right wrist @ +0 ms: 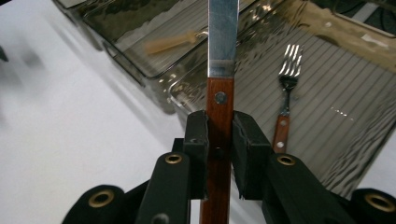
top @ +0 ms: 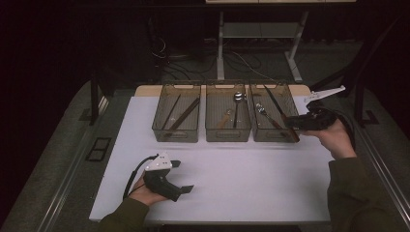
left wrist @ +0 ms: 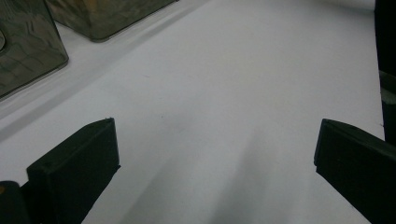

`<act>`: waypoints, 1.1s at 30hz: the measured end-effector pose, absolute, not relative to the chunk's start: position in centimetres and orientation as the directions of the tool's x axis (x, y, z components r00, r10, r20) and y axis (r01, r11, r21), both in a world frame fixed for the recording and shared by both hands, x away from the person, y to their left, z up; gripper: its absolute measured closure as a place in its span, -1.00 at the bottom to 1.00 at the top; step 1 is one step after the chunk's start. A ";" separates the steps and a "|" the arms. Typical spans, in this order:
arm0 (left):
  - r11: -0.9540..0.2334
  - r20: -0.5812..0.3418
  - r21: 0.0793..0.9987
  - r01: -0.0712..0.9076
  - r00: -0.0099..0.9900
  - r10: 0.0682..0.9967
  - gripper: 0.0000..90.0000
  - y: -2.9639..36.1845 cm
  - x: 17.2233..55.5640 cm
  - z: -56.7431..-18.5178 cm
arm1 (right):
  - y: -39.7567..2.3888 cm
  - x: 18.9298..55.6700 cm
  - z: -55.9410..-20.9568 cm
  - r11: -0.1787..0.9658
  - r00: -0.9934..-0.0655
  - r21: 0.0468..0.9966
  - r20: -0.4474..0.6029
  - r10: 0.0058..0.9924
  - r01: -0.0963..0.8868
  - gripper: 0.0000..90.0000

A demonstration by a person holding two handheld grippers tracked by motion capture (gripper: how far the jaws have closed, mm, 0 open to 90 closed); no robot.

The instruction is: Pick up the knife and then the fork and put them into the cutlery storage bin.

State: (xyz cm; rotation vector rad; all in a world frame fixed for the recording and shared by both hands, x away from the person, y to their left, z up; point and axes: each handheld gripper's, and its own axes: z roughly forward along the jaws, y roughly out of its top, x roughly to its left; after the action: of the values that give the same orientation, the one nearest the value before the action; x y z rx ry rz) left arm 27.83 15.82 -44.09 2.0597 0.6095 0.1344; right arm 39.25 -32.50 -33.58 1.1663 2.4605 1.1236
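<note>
Nearest the person, the left claw [top: 183, 177] rests wide open on the white desk [top: 241, 179], holding nothing. Farther off, the right claw [right wrist: 219, 140] grips a wooden-handled knife [right wrist: 221, 70] over the rightmost bin [top: 273, 131], beside a fork [right wrist: 286, 93] lying inside.

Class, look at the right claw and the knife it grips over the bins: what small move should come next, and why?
Probably lower and release. The right claw is shut on the knife by its wooden handle, over the right bin that holds a fork, so setting it beside the fork seems the likely move.
</note>
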 end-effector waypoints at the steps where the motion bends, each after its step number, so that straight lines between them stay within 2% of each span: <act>1: -0.425 -0.144 0.827 0.367 0.870 0.472 -1.00 15.8 27.8 -44.1 | -32.5 39.4 -33.5 0.396 -0.665 0.711 0.134 0.735 0.581 0.71; 15: -0.424 -0.147 0.827 0.369 0.870 0.470 -1.00 15.8 27.8 -44.1 | -33.4 42.3 -33.0 0.327 -0.568 0.733 0.097 0.817 0.596 0.71; 22: -0.425 -0.148 0.827 0.369 0.871 0.468 -1.00 15.8 27.8 -44.1 | -33.4 43.8 -33.7 0.311 -0.540 0.744 0.079 0.838 0.591 0.71; 33: -0.426 -0.147 0.827 0.366 0.873 0.465 -1.00 15.8 27.8 -44.1 | -32.8 45.4 -35.8 0.328 -0.509 0.698 0.061 0.859 0.637 0.71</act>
State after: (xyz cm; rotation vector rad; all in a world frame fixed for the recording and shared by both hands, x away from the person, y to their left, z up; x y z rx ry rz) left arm 27.76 15.82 -44.10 2.0600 0.6026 0.1267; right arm 45.41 -32.80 -35.85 1.3362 2.2781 0.9755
